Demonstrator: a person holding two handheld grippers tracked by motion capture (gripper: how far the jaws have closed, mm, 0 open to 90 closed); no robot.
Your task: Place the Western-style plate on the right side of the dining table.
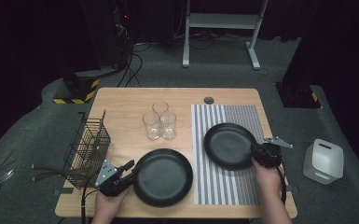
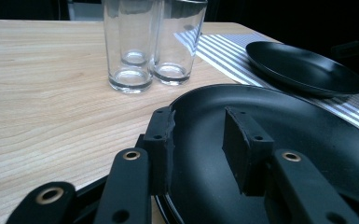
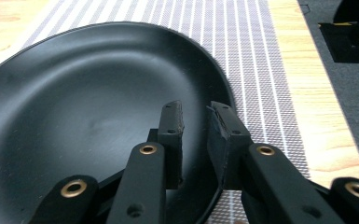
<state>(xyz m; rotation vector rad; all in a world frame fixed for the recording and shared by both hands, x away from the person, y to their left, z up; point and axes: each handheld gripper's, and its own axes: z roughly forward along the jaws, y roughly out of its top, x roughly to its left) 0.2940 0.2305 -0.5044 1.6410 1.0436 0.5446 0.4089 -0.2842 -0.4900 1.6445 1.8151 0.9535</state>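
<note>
**Operator:** Report status, left to right.

**Inspector:** Far left: wire basket (image 1: 89,148) at the tabletop (image 1: 121,99) edge, with utensils (image 1: 46,169) lying beside it; untouched, as I judge it. Near left: left gripper (image 1: 129,168) at the left edge of the left plate (image 1: 164,178); in the left gripper view its jaws stand apart, astride the rim, one outside and one over the plate's well; no clamp. That plate rests on bare wood, just left of the striped placemat (image 1: 228,189).

**Operator:** Centre and right?

**Inspector:** Centre, farther back: three glasses (image 1: 160,120) clustered upright, touching or nearly so. Right: right plate (image 1: 227,145) lies flat on the placemat; right gripper (image 1: 255,156) sits at its near-right rim; jaws a narrow gap apart, over the rim, not pressing.

**Operator:** Progress?

**Inspector:** Judged early to midway: one plate is on the mat; the second plate, the glasses and the utensils are not yet arranged.

**Operator:** Surroundings?

**Inspector:** Light wooden tabletop; grey carpeted floor (image 1: 37,121); white box (image 1: 323,161) on the floor at right; white frame (image 1: 219,21) and cables at the far side; the room is dark.
</note>
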